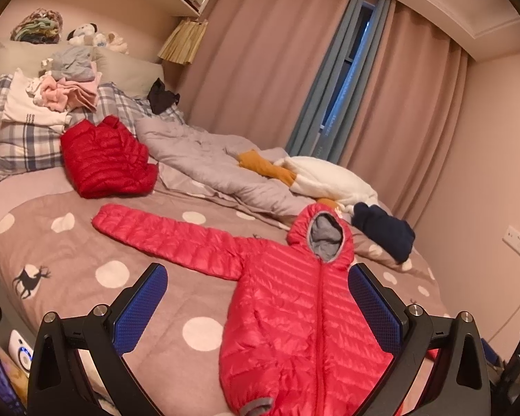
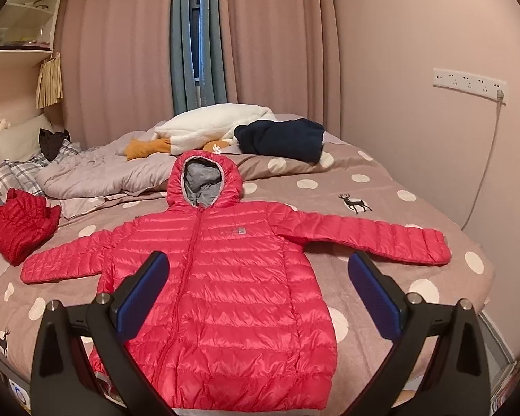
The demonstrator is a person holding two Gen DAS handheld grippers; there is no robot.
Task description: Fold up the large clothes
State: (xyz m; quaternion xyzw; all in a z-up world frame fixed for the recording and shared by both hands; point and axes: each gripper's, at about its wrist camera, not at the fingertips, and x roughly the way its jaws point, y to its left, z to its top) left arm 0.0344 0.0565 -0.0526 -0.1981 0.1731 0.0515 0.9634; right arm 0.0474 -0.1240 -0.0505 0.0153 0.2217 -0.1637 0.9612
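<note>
Bed carrying spread pink jacket; both grippers' fingers wide apart above jacket, left, right.

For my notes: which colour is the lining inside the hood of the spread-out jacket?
Grey lining, seen best in the right wrist view.

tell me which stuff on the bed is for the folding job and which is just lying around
For the job:
pink hooded jacket, spread flat
red folded jacket

Just lying about:
navy garment
white plush
grey quilt
plaid pillow

Pink curtains hang behind the polka-dot bed.
</note>
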